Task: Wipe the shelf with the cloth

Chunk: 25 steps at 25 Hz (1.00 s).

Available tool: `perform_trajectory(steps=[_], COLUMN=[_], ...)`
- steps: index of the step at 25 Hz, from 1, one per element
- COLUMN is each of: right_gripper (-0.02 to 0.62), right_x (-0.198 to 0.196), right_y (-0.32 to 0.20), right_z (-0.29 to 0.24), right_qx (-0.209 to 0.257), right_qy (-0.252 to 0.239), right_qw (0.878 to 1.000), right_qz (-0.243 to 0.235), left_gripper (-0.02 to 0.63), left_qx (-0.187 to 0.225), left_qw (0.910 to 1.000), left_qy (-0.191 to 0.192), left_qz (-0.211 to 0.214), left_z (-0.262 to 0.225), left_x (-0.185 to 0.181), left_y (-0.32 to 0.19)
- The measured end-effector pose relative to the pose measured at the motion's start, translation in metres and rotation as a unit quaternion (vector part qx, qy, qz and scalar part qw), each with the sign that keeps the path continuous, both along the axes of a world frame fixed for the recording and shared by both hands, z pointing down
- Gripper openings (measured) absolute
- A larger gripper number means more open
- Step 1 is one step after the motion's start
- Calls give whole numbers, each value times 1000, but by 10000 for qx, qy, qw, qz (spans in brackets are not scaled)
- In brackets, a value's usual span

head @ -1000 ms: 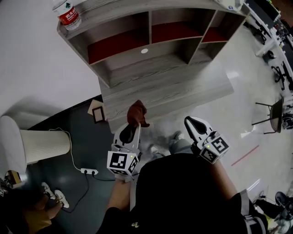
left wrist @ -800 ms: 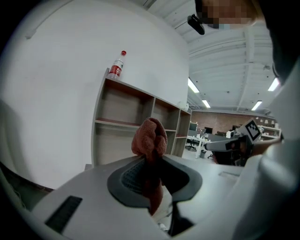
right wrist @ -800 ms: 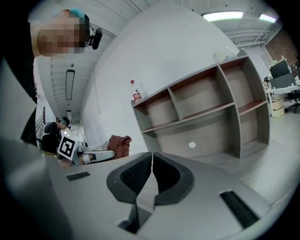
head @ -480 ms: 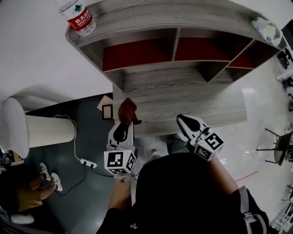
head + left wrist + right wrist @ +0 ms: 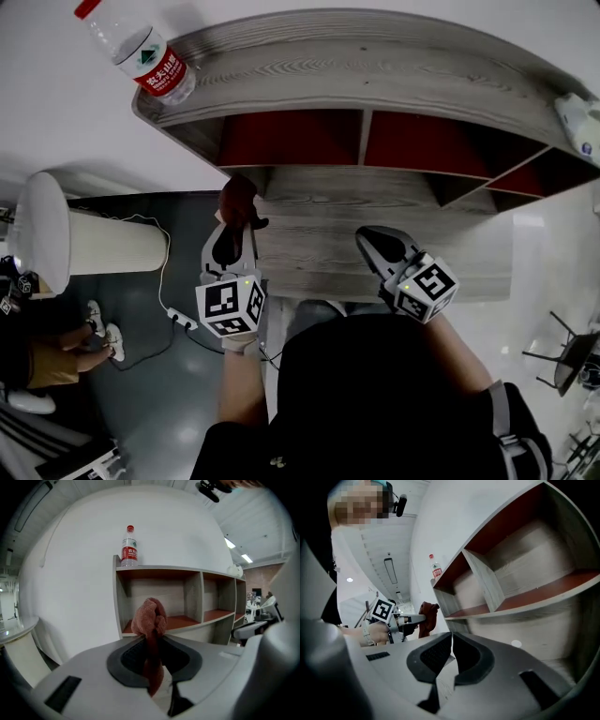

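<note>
A grey wood shelf (image 5: 375, 70) with red compartment floors stands against the white wall. My left gripper (image 5: 232, 227) is shut on a reddish-brown cloth (image 5: 236, 197), which bunches above the jaw tips just in front of the shelf's lower left corner. In the left gripper view the cloth (image 5: 149, 618) hangs between the closed jaws of that gripper (image 5: 151, 641), with the shelf (image 5: 187, 592) beyond it. My right gripper (image 5: 370, 239) is shut and holds nothing, over the lower board. The right gripper view shows its jaws (image 5: 451, 637) meeting, the shelf (image 5: 525, 573) close, and the cloth (image 5: 427, 617) at left.
A water bottle (image 5: 141, 52) with a red label stands on the shelf top's left end. A small white object (image 5: 577, 117) lies at the top's right end. A white cylinder (image 5: 56, 244) and a power strip (image 5: 180, 321) are on the dark floor at left, near a crouching person (image 5: 47, 361).
Both grippers have moved forward toward the shelf, and the shelf now fills more of the head view. The cloth has gone from the lower board's front edge to the lower left compartment.
</note>
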State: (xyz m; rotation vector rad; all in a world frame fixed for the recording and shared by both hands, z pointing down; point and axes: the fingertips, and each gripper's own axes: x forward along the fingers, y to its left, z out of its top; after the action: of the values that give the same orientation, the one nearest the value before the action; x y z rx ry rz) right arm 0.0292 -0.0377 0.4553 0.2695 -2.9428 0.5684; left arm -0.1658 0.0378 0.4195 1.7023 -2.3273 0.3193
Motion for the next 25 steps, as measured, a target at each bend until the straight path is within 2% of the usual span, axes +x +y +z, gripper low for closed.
perform_trajectory(steps=[5,10,19,25], right_gripper=[5,5,5,5], right_x=[-12,-24,-43,-49], right_y=[-5,-9,-13,-19], right_z=[-1,-1,-5,0], right_qx=[-26,-27,53,117], right_qy=[-46,7,128,261], right_qw=[9999,10000,9982,9964], right_qz=[-141,21,578,796], left_gripper=[74,75,75,75], left_qx=[-169,-242,-641,-796], left_qw=[9994,9988,9979,9964], left_qy=[-184,-142,-7,-214], left_qz=[-258,-394,-106,194], left_z=[-9,-8,21,30], left_x=[-27,-59,-96,-96], left_y=[-25,-49,-98,-121])
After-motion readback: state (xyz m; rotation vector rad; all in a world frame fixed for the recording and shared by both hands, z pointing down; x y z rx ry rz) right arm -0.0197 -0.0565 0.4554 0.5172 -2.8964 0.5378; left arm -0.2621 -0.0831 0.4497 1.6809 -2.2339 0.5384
